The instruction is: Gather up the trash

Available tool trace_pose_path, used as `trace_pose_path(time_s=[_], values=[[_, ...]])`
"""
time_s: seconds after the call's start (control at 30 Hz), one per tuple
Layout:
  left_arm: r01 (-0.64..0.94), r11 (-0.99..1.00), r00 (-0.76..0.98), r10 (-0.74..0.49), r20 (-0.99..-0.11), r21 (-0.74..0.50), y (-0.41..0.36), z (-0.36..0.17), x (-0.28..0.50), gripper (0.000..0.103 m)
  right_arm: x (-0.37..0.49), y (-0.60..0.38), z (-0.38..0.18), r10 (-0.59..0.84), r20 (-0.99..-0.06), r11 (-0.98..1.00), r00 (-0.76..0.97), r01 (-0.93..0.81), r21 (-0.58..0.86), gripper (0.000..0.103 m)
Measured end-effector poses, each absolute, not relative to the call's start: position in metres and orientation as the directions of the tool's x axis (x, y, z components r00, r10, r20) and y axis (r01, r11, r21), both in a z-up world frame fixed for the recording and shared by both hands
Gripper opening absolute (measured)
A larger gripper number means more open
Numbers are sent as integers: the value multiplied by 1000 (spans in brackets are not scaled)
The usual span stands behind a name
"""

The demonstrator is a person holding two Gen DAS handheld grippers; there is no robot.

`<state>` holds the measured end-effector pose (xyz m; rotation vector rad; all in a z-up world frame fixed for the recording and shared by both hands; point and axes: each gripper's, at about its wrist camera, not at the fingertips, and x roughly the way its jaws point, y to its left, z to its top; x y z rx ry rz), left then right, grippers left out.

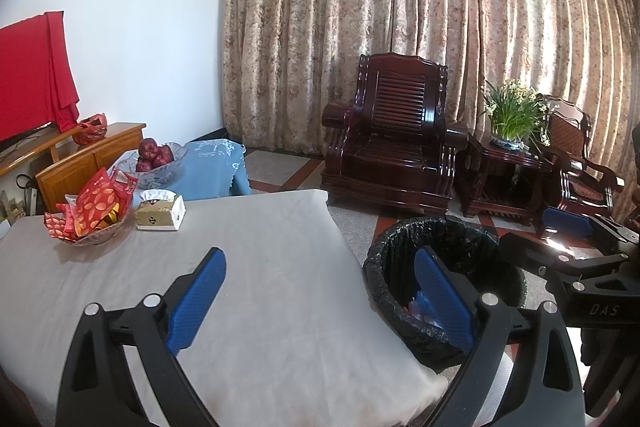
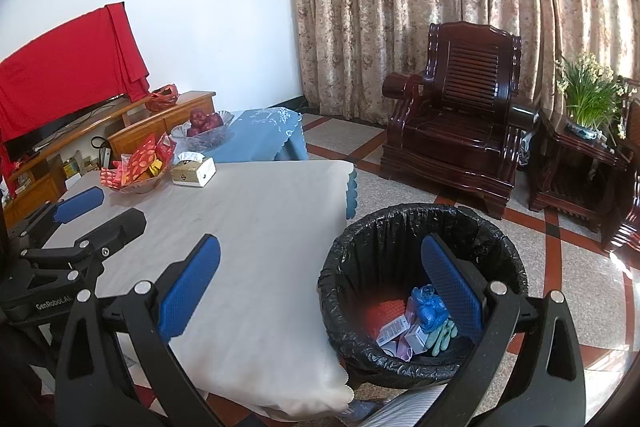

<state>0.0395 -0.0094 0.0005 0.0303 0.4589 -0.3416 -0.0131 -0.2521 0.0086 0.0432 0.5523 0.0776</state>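
Trash (image 2: pixel 416 323) piled at the bottom of the black-lined bin (image 2: pixel 400 227), under the right gripper (image 2: pixel 320 283). Spread wide, clamping nothing, pads clear of everything. Left gripper (image 1: pixel 320 291) likewise gaping and empty, over the cloth-covered table (image 1: pixel 260 227) just beside the bin.

Home living room: carved armchair (image 1: pixel 394 139), floral curtains (image 1: pixel 400 7).

Our right gripper (image 2: pixel 320 283) hangs wide open over the table (image 2: pixel 260 227) edge and bin (image 2: pixel 420 227), where trash (image 2: pixel 416 323) lies; left gripper (image 2: pixel 100 211) near left.
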Motion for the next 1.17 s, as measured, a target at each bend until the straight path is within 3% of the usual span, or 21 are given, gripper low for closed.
trace_pose_path(time_s=[1.17], values=[[329, 943, 838, -312, -447, -42, -10, -1, 33, 93, -12, -256, 8, 84, -525, 996, 847, -61, 61, 98]])
